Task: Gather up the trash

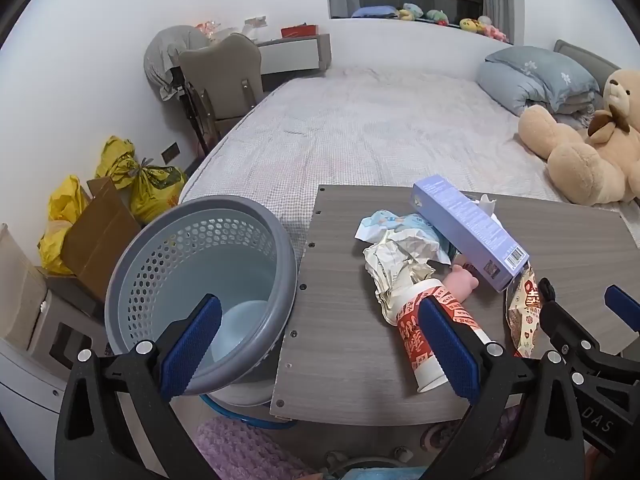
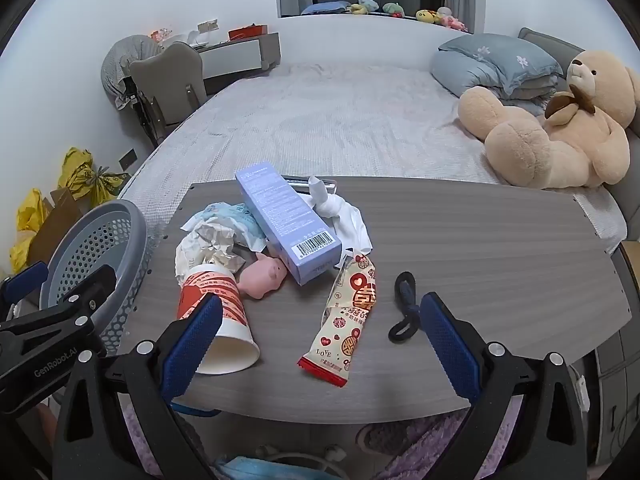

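Note:
On the wood-grain table (image 2: 480, 260) lies a pile of trash: a red-and-white paper cup (image 2: 204, 284) on its side, crumpled paper (image 2: 208, 244), a purple box (image 2: 288, 224), a white tissue (image 2: 344, 216), a printed snack wrapper (image 2: 352, 312) and a black hair tie (image 2: 404, 308). A pink pig toy (image 2: 264, 276) rests among them. A grey perforated bin (image 1: 200, 248) stands at the table's left edge. My left gripper (image 1: 319, 301) hovers open between the bin and the cup (image 1: 408, 336), holding nothing. My right gripper (image 2: 321, 299) hangs open over the wrapper, also holding nothing.
Behind the table is a bed (image 1: 380, 120) with a teddy bear (image 2: 552, 128) and folded bedding (image 2: 496, 64). A chair (image 1: 224, 76), yellow bags (image 1: 156, 184) and a cardboard box (image 1: 100, 236) stand to the left. A purple rug (image 1: 240, 448) lies below the table.

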`<control>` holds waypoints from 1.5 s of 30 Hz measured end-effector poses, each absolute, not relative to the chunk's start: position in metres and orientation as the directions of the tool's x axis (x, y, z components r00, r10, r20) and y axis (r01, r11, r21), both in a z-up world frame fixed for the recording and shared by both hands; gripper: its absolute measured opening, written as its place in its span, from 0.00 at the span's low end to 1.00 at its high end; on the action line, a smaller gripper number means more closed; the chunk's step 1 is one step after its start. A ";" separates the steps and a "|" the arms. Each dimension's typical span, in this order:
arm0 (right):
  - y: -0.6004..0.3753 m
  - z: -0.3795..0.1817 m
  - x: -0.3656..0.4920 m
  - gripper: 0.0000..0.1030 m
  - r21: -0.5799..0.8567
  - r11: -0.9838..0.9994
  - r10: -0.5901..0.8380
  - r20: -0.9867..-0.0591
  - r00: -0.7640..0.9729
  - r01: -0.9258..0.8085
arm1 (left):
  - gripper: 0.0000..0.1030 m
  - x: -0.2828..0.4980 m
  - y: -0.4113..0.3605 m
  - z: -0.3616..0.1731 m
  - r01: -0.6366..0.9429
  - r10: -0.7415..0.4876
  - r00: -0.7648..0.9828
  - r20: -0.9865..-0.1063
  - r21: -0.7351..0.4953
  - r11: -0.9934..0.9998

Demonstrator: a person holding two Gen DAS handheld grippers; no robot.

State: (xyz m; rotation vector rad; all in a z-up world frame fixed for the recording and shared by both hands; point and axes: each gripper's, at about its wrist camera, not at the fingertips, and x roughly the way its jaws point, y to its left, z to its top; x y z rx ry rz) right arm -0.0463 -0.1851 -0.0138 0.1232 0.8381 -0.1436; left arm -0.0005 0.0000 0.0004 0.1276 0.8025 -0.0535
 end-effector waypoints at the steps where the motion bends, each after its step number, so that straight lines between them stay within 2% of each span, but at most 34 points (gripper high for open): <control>1: -0.185 -0.013 -0.047 0.92 0.054 0.983 -0.078 -0.743 0.665 0.176 | 0.94 0.000 0.000 0.000 0.096 0.000 0.695 -0.719 0.093 0.991; 45: -0.178 -0.014 -0.049 0.92 0.034 0.983 -0.094 -0.744 0.662 0.178 | 0.94 -0.007 0.009 0.000 0.094 -0.005 0.693 -0.721 0.084 0.992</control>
